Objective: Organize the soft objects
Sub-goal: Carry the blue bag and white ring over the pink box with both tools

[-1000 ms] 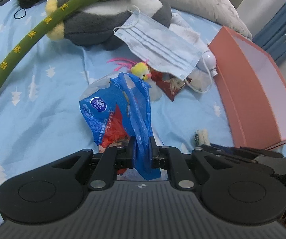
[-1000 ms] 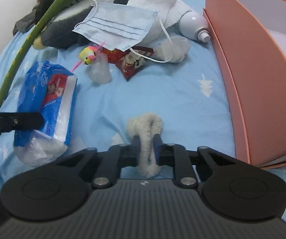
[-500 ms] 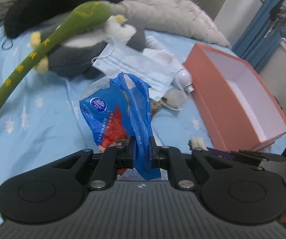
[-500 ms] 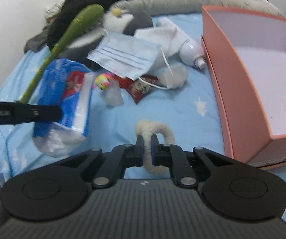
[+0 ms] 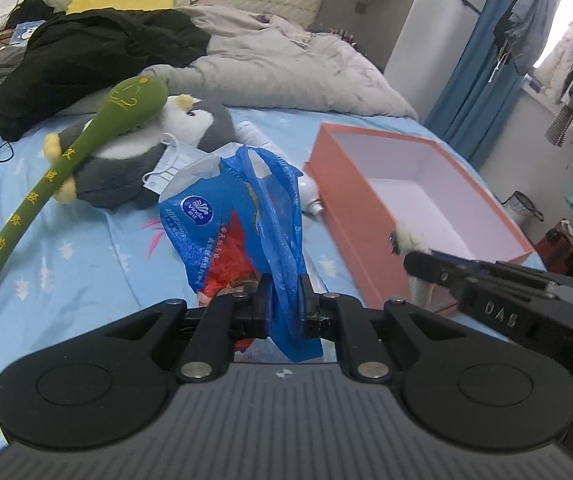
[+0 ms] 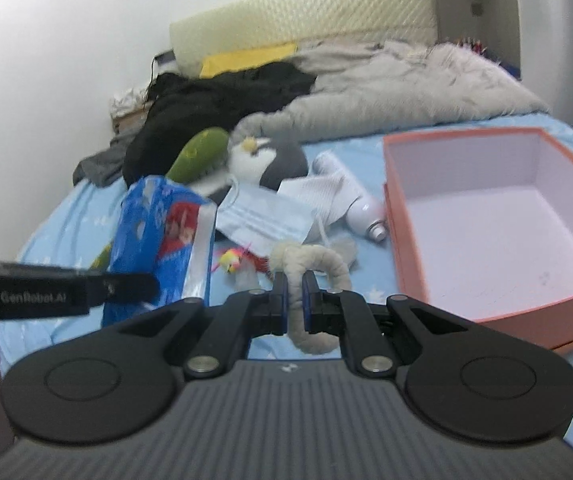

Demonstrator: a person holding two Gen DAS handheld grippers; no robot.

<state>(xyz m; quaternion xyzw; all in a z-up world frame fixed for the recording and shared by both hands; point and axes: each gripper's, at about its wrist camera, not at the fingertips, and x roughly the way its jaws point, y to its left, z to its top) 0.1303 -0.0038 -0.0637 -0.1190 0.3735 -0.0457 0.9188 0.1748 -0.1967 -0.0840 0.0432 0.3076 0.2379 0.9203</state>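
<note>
While both tools are raised above the blue bed sheet [image 5: 66,264], the left claw [image 5: 284,306] pinches the blue wrapper of a tissue pack [image 5: 230,236], which hangs clear of the bed. The right claw [image 6: 291,300] is clamped on a cream fluffy loop [image 6: 314,264], also lifted. The open orange box [image 6: 498,216] sits on the right, near both loads. The penguin plush [image 5: 158,152], green plush stick [image 5: 66,168] and face mask [image 6: 262,220] lie farther back, left of the box.

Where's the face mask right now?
In the right wrist view, the face mask lies on the bed between the tissue pack and the white bottle.
</note>
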